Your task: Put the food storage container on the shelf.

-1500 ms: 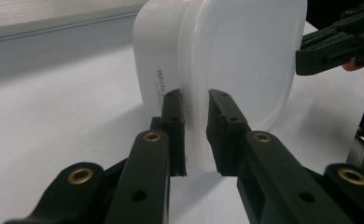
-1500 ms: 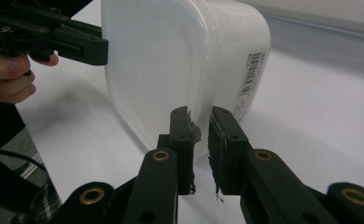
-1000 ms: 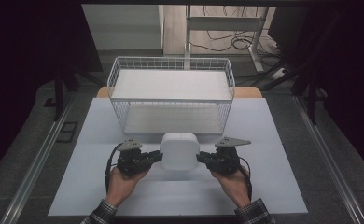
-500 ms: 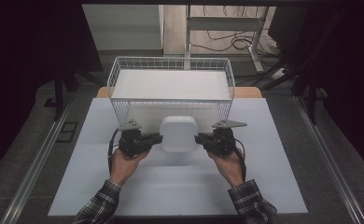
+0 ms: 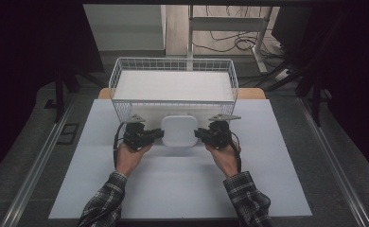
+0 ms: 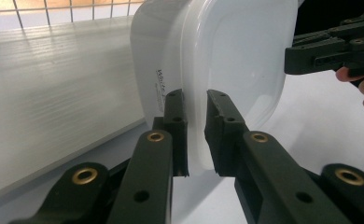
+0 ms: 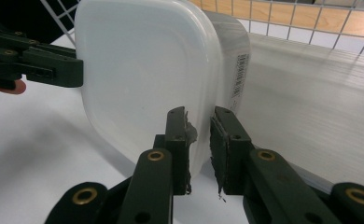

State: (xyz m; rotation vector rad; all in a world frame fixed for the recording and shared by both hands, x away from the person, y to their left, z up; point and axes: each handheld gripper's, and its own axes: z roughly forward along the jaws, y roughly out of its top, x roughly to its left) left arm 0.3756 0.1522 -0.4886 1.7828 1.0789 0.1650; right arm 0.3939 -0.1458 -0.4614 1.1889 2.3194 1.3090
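- High view: one white lidded container held up between two grippers, just in front of the near wall of the one wire basket, toward the far edge of the white table, midway between its left and right edges.
- Left gripper pinching the container's left rim, right gripper pinching the right rim; both equally near, one on each side, level with each other.
- Container roughly square from above, no clear long axis; basket opening lying straight ahead and higher than the load, so probably a lift up and over the near wall next.
- Left gripper view: jaws of the left gripper clamped on the container's edge, rim sandwiched between the two black pads, a thin strip of white plastic showing between them. Small printed label on the container's side wall. Other gripper biting the opposite rim at upper right. Basket liner and wire just beyond.
- Right gripper view: jaws of the right gripper closed on the near rim of the container, barcode sticker on its side. Left gripper gripping the far rim at upper left. Basket wire close behind.
- Count: two grippers, one container, one basket.
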